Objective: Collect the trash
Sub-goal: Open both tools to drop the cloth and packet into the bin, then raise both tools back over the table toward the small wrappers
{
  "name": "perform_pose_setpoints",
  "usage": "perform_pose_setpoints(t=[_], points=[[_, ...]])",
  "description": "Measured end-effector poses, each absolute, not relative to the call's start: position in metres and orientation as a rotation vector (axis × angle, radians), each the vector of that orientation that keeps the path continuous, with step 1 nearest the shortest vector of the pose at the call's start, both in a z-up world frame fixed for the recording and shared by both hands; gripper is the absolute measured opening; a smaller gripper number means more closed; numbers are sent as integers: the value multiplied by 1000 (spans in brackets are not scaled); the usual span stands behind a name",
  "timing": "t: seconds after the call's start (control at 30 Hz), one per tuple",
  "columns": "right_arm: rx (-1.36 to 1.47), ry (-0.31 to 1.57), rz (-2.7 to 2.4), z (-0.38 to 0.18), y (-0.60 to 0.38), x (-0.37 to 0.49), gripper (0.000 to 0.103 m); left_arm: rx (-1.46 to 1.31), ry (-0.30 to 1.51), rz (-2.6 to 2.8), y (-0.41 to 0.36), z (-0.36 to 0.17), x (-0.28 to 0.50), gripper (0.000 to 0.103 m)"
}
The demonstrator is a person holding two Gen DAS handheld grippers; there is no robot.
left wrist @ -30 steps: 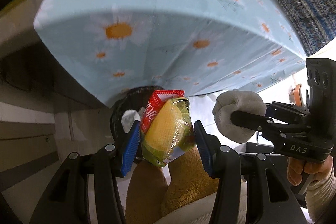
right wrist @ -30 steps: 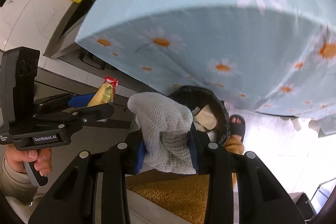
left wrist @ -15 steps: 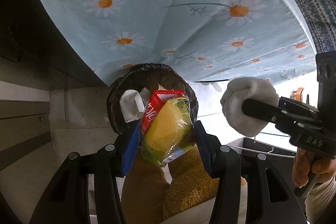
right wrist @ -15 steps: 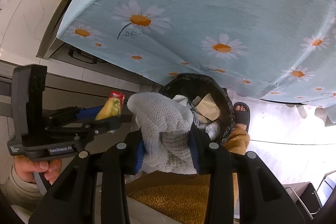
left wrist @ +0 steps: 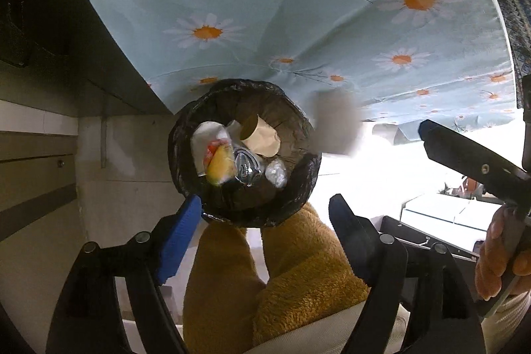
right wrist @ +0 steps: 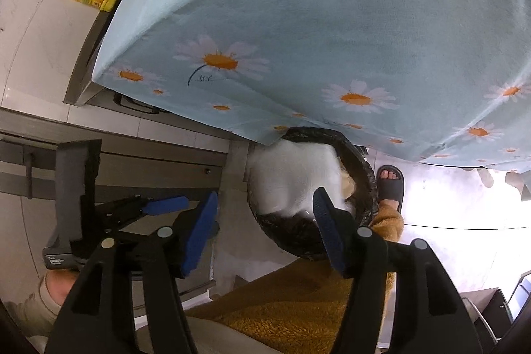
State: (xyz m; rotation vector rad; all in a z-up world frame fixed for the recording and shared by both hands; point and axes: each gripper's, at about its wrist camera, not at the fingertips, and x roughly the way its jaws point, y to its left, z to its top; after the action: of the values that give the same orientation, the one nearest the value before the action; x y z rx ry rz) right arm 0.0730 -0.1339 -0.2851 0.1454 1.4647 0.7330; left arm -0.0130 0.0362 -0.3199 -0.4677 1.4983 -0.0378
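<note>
Both jaws just opening, empty: left hand-held gripper [left wrist: 265, 221] wide, right hand-held gripper [right wrist: 262, 221] partway; soft, light white knitted cloth wad [right wrist: 292, 178] falls below into black-lined round bin [left wrist: 308, 188]; pinch its bulk.

Both wrist views look steeply down, close above — sharing the black-lined bin [left wrist: 244, 155] [right wrist: 298, 231] under the tablecloth [left wrist: 298, 22].

We find the mouth of the bin [left wrist: 244, 151] open from above, though its far rim sits under the hanging daisy tablecloth [left wrist: 298, 22]; the white cloth [right wrist: 292, 178] blocks part of that mouth; the person's legs [left wrist: 282, 281] close the near side; the cabinet front [right wrist: 132, 168] bounds the left.
</note>
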Motion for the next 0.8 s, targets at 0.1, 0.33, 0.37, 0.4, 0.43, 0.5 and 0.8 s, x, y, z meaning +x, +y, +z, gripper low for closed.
perform_pose_setpoints(t=[0.1,0.33,0.37,0.4,0.43,0.5,0.8], points=[[145,1460,732,-282,-135,74,60,-464,1493,-32,37,-316,-12,77],[147,1447,725,-275,-137,75,60,-446,1470,-28,42,-307,-8,77],[146,1443,725,-273,-137,75,60,-443,1466,-29,43,-305,-9,77],[144,1440,725,-272,-136,74,60,-442,1461,-30,43,-302,-8,77],[142,1436,725,-270,-137,74,62,-442,1457,-31,44,-301,-9,77],[139,1428,724,-267,-138,75,64,-438,1446,-31,45,-296,-9,77],[127,1381,723,-244,-139,70,70,-423,1391,-38,46,-268,-11,77]])
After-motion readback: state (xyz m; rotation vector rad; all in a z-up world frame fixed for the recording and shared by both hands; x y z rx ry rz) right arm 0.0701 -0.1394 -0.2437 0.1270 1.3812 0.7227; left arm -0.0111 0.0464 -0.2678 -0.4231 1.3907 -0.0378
